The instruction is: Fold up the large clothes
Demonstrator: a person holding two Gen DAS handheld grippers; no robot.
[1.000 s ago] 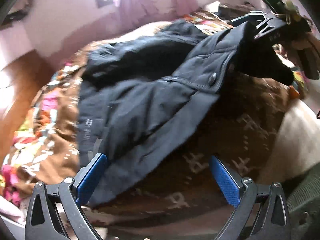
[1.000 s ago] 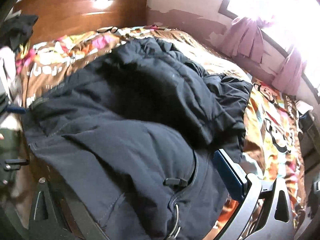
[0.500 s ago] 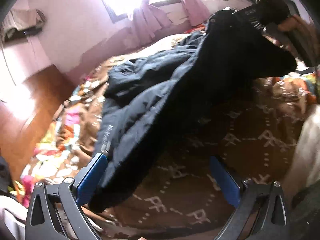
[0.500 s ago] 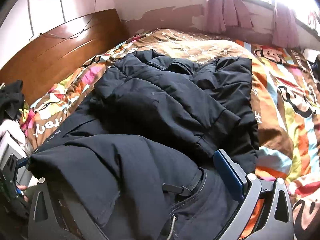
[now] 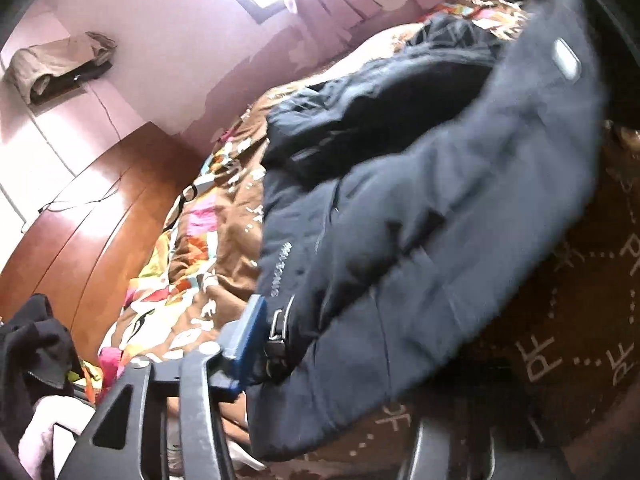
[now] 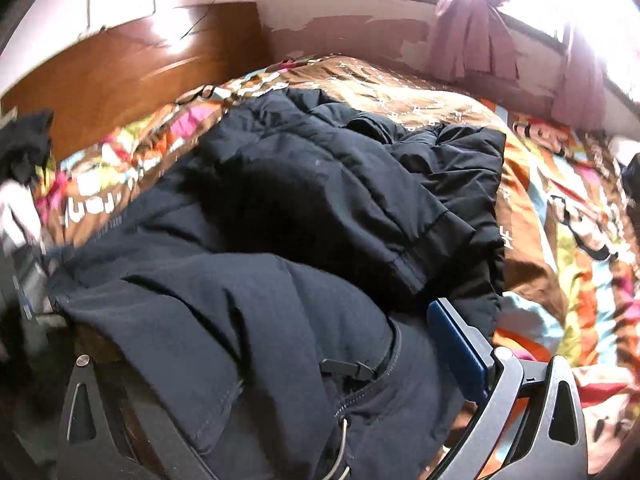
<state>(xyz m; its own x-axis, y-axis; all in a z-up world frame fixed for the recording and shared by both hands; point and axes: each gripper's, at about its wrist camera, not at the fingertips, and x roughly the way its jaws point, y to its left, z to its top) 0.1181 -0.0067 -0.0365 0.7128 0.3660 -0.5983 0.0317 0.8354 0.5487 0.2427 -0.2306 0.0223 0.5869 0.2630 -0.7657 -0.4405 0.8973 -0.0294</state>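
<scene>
While the jacket hem fills both near views, each line below runs from nearest to farthest
Left gripper (image 5: 344, 364): jaws closing, with a lower corner of the dark jacket between them; one blue pad (image 5: 249, 344) sits against the cloth beside a small buckle (image 5: 277, 330), the other finger is hidden under fabric
Right gripper (image 6: 288, 376): jaws held apart by a thick bunch of hem, gripping it near a zip pull (image 6: 348, 368); one blue pad (image 6: 456, 346) shows, the other is buried
Jacket (image 6: 312, 216): large, padded, navy; its near edge is lifted off the bed between both grippers, while the sleeves and upper body lie rumpled on the bedspread farther off
Bedspread (image 6: 560, 216): brown with bright patches, under the jacket
Headboard (image 6: 120, 68): wooden, at the far left of the bed
Window curtain (image 6: 472, 36): pink, on the far wall
Step in hand, as I judge it: carrying the hem up over the body
Doing it well: let the left jaws finish clamping before pulling, keep both corners level and the edge taut, and lay it down squarely over the sleeves
</scene>
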